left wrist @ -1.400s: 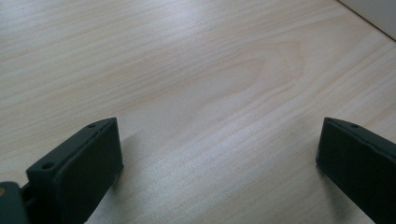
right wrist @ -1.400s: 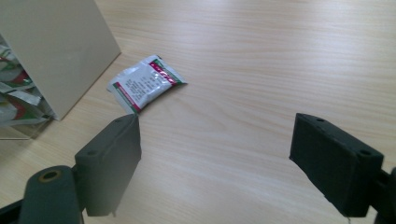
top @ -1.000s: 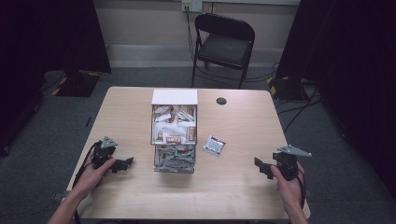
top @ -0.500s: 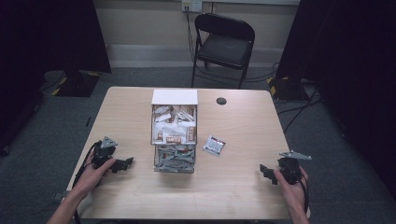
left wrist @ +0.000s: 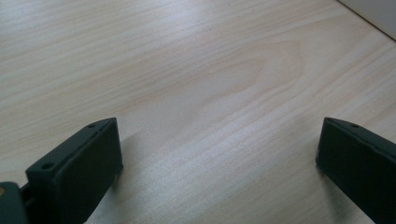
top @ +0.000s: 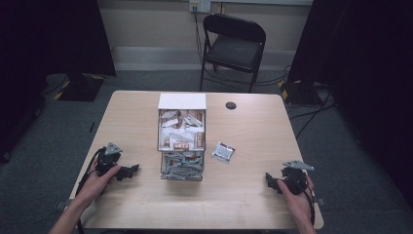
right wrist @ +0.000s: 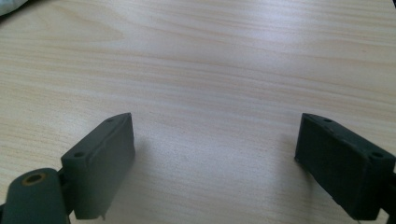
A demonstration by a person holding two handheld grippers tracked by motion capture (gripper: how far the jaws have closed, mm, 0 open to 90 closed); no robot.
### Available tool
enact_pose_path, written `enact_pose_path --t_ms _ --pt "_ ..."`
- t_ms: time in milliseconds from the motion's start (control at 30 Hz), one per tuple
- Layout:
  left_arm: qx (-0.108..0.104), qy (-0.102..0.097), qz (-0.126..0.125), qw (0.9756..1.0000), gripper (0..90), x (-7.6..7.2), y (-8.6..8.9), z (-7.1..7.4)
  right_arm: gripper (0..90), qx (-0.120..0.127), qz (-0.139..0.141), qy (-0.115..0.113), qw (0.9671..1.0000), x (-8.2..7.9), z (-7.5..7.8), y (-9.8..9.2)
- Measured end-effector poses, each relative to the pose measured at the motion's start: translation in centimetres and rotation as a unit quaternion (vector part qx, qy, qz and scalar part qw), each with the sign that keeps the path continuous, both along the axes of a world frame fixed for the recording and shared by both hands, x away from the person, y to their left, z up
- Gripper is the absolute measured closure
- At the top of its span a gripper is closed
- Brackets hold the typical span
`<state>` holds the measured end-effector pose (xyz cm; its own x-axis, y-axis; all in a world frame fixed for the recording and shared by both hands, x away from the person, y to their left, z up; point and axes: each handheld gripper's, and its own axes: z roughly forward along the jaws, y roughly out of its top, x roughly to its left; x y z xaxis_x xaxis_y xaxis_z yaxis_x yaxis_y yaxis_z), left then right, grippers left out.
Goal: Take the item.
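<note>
The table (top: 253, 146) lies bare between and ahead of both sets of jaws. The clear organizer (top: 181, 139) of packets stands ahead of the left gripper (top: 130, 170), well apart. A loose packet (top: 223, 151) lies ahead of the right gripper (top: 269, 179), near the front edge. Both jaws stand wide, empty.

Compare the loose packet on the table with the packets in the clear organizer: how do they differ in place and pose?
The loose packet lies alone and flat on the table, right of the clear organizer and apart from it; the packets in the organizer are crowded together, overlapping at mixed angles. The loose packet looks mostly dark and white, while several organizer packets show brown or orange print. Both kinds are small sachets, and neither open gripper touches them.
</note>
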<state>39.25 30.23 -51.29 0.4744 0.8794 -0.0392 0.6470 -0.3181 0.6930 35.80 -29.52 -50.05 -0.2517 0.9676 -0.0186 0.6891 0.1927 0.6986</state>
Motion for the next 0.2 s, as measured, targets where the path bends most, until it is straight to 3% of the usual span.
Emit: enact_pose_path --t_ms 200 --pt "0.001 0.000 0.000 1.0000 0.0 -0.01 0.00 0.01 10.3 0.001 -0.003 -0.003 1.0000 -0.02 -0.08 0.06"
